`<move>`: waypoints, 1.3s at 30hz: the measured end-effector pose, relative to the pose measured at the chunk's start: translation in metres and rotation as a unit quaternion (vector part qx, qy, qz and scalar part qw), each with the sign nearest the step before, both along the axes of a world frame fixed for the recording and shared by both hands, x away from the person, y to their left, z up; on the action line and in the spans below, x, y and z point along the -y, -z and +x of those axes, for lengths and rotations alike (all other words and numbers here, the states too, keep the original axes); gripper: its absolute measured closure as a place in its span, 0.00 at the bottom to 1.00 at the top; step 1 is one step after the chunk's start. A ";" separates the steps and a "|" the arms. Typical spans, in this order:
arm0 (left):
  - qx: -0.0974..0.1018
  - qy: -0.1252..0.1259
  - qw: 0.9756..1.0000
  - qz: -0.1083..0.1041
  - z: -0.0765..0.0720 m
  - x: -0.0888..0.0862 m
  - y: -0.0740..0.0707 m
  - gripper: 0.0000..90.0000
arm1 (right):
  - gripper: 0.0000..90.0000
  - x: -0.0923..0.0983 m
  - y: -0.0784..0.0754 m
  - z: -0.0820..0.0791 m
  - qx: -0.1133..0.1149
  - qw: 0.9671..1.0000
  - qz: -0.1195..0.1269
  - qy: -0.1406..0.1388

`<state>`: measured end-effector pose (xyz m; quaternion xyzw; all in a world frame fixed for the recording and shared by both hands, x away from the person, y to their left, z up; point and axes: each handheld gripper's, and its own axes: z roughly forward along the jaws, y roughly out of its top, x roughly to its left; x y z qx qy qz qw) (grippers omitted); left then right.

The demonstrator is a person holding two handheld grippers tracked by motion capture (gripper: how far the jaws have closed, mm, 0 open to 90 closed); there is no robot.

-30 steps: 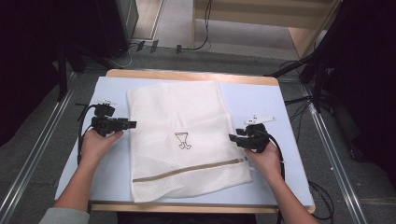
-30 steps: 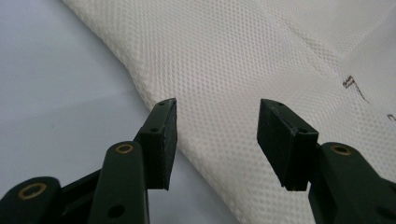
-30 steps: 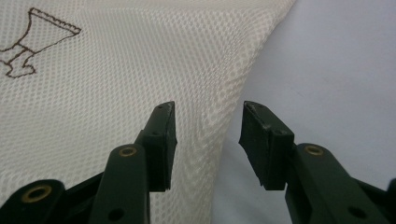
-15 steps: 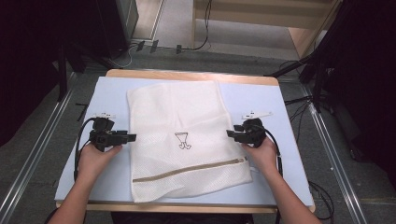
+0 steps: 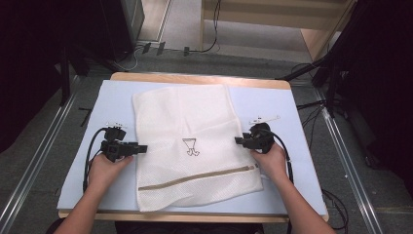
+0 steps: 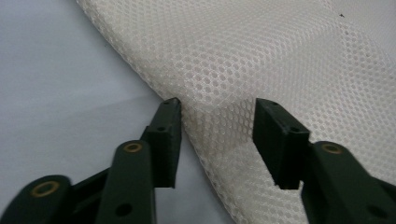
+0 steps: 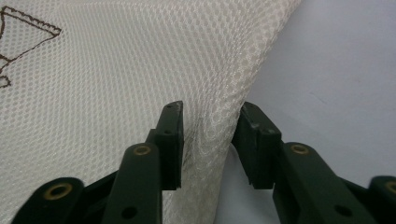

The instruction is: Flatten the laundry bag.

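Pale blue mat point(image 5: 302, 146) covers the wooden table point(image 5: 195, 78); cables point(image 5: 209, 29), perhaps, behind.

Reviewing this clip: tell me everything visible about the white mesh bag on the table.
The mesh bag is an off-white, honeycomb-net fabric rectangle lying flat on the pale blue table cover. A tan zipper runs slantwise across its near end, and a small dark embroidered emblem sits mid-panel. The left gripper and right gripper, both open, straddle its left and right edges, with the mesh bunched between the fingers.
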<state>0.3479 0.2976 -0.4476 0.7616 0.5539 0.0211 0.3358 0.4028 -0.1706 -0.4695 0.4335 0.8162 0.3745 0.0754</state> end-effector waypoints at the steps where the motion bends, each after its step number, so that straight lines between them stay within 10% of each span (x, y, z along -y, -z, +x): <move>1: -0.007 0.000 1.000 -0.006 0.001 0.000 0.001 0.66 | 0.76 0.000 0.000 0.000 -0.004 1.000 0.000 0.001; 9: -0.018 0.020 0.999 -0.034 0.009 0.003 0.003 0.93 | 0.90 -0.002 -0.002 0.000 -0.015 1.000 -0.015 -0.006; 39: 0.008 0.004 1.000 -0.008 0.075 -0.007 -0.003 0.95 | 0.91 -0.004 -0.004 -0.007 0.008 1.000 -0.008 0.018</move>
